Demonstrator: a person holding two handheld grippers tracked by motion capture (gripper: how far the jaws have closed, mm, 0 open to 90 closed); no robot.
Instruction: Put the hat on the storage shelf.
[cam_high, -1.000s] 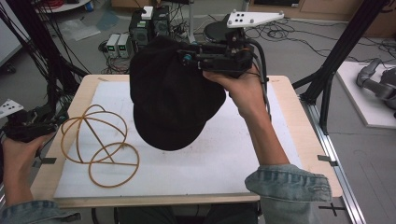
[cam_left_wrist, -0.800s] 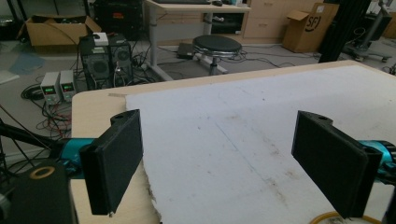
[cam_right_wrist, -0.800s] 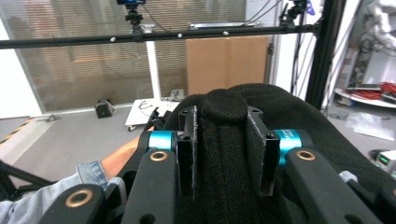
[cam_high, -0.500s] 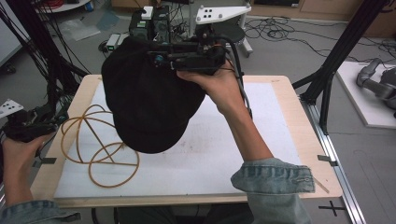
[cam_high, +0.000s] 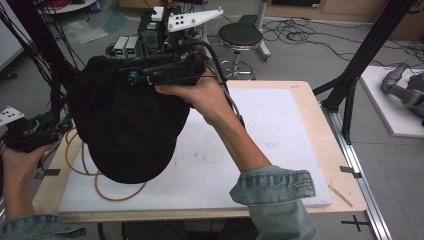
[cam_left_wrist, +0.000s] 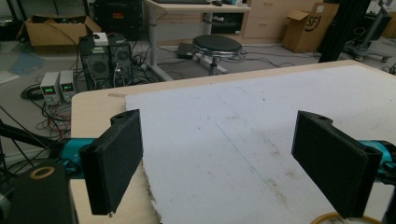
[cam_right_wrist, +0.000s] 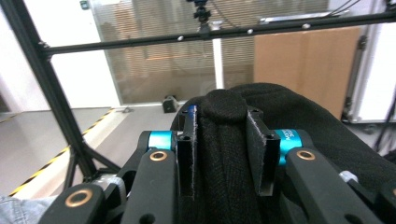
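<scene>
Above the white table mat (cam_high: 260, 150), the right gripper (cam_right_wrist: 223, 154) holds a black knit hat (cam_high: 125, 130) clamped between its jaws, hanging over an orange cord loop (cam_high: 107, 192). At the mat's left edge, the left gripper (cam_left_wrist: 224, 158) has its jaws wide apart.

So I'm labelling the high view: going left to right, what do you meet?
Left gripper → black cap held up over the orange wire frame → hand on the right gripper → bare white board → black frame post.

r gripper (cam_high: 131, 76) carried black hat (cam_high: 127, 130) left, now hiding more of wire hoop (cam_high: 107, 187).
</scene>
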